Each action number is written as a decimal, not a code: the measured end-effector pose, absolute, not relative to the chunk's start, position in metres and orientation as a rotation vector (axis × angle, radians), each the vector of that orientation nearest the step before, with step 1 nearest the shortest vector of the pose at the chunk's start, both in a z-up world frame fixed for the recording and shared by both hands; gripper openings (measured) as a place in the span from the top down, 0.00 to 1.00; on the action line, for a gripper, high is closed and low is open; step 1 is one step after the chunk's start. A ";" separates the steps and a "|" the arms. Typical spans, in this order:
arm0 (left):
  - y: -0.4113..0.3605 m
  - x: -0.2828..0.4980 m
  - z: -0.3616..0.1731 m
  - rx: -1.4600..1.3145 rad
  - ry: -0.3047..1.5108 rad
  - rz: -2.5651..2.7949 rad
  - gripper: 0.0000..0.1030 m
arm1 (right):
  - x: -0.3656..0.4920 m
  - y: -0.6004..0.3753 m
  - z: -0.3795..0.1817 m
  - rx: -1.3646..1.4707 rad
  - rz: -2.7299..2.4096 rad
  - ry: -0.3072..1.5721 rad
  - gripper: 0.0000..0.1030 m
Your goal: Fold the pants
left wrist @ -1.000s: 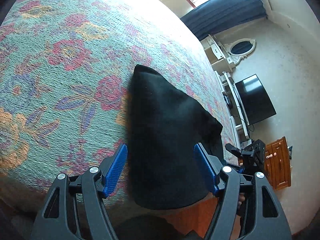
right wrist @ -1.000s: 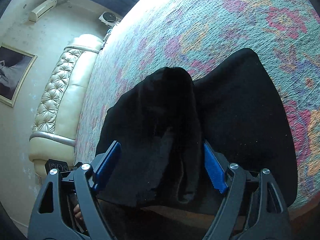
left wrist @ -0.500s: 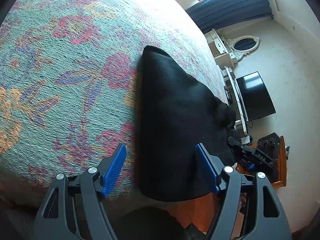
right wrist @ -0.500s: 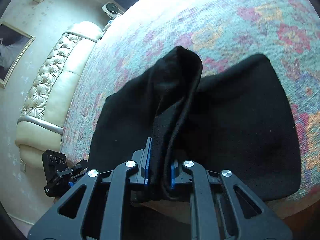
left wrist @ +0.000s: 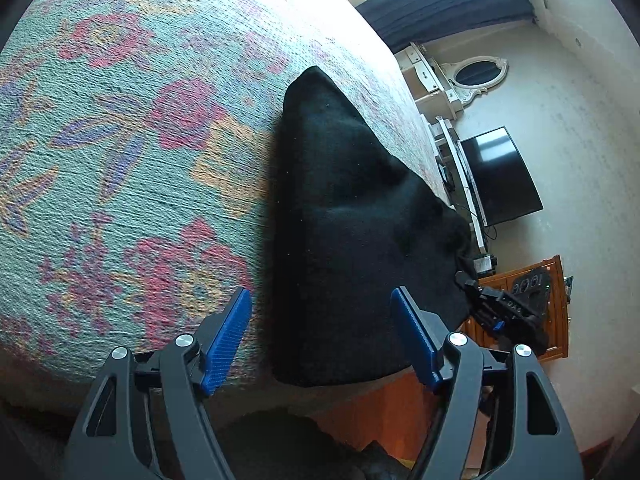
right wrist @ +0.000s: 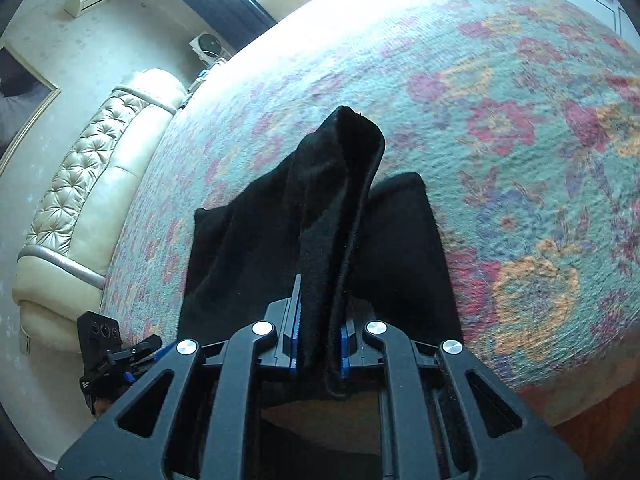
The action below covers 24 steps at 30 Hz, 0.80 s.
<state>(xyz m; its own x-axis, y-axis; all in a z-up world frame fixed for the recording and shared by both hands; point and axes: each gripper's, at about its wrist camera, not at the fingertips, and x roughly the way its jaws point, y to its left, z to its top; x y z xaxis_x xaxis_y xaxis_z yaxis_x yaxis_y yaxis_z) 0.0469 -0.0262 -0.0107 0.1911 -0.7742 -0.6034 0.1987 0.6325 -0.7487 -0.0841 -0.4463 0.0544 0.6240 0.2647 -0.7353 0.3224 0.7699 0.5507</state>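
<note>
Black pants [right wrist: 320, 248] lie on your floral bedspread [right wrist: 500, 128] near its edge. Your right gripper [right wrist: 318, 344] pinches a raised fold of them, while your left gripper [left wrist: 320, 336] hovers spread wide over the fabric, gripping nothing.

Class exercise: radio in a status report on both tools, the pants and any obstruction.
Right tool shut on black pants, edge lifted. Left tool open, pants' near end between its fingers, untouched. Pants lie on bed. Nothing in the way.
</note>
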 end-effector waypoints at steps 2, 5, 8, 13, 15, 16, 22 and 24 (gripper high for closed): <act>-0.031 0.047 -0.013 -0.588 1.196 -0.742 0.31 | -0.087 -0.451 0.038 0.747 -0.043 0.933 0.87; -0.033 0.049 -0.018 -0.592 1.210 -0.739 0.31 | -0.090 -0.458 0.027 0.787 -0.025 0.930 0.87; -0.029 0.048 -0.023 -0.606 1.219 -0.728 0.31 | -0.093 -0.463 0.023 0.792 -0.008 0.930 0.87; -0.018 0.045 -0.029 -0.642 1.239 -0.736 0.31 | -0.104 -0.481 0.017 0.877 0.009 0.920 0.83; -0.016 0.046 -0.030 -0.648 1.243 -0.742 0.31 | -0.113 -0.491 0.017 0.899 -0.006 0.914 0.83; -0.016 0.045 -0.028 -0.651 1.244 -0.744 0.31 | -0.117 -0.497 0.018 0.910 -0.011 0.908 0.83; -0.015 0.046 -0.028 -0.658 1.241 -0.757 0.31 | -0.149 -0.524 0.011 0.993 -0.074 0.884 0.38; -0.016 0.046 -0.029 -0.671 1.242 -0.762 0.31 | -0.155 -0.528 0.003 1.073 -0.024 0.866 0.35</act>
<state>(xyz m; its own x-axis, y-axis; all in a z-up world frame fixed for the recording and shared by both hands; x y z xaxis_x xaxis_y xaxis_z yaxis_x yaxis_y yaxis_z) 0.0456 -0.0155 -0.0292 0.1476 -0.8095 -0.5683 0.1403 0.5859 -0.7981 -0.1547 -0.5277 0.0025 0.6804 0.3782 -0.6278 0.4130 0.5098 0.7547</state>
